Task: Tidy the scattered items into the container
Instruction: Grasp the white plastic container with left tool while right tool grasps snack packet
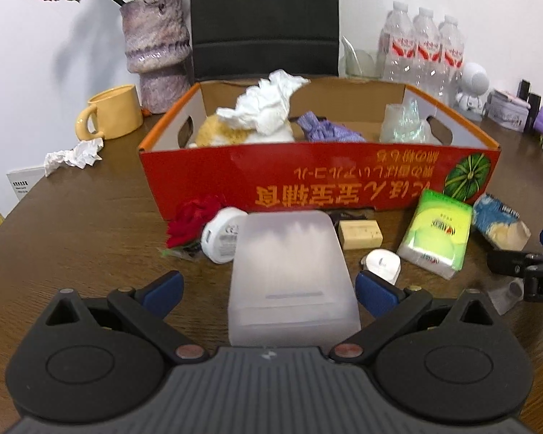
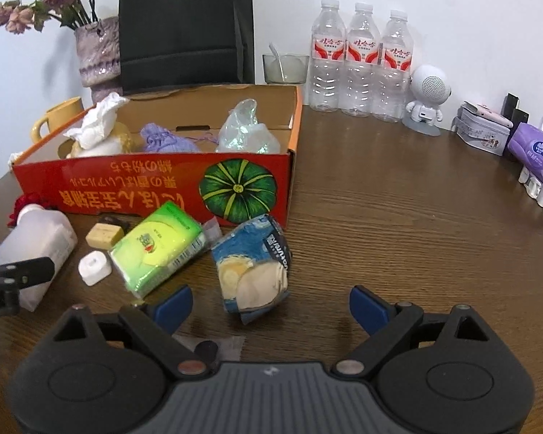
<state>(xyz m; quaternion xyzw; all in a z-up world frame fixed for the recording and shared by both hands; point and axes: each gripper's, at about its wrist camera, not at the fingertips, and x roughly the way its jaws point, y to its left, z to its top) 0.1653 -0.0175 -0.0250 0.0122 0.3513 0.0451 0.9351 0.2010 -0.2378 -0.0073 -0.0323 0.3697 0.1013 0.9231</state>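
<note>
While level, left gripper [image 1: 268, 291] straddles translucent box [image 1: 289, 275]; right gripper [image 2: 271, 307] wide

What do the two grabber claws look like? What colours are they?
Both look alike. The left gripper and right gripper have blue fingertip pads on black jointed arms, copper-coloured round pivot pins, two big black rounded housings with circle shapes, and a grey ribbed body in the middle with a tiny white mark. No cables or sleeves show.

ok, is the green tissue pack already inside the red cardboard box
No. In the right wrist view the green tissue pack lies on the table in front of the red cardboard box, outside its front wall.
</note>
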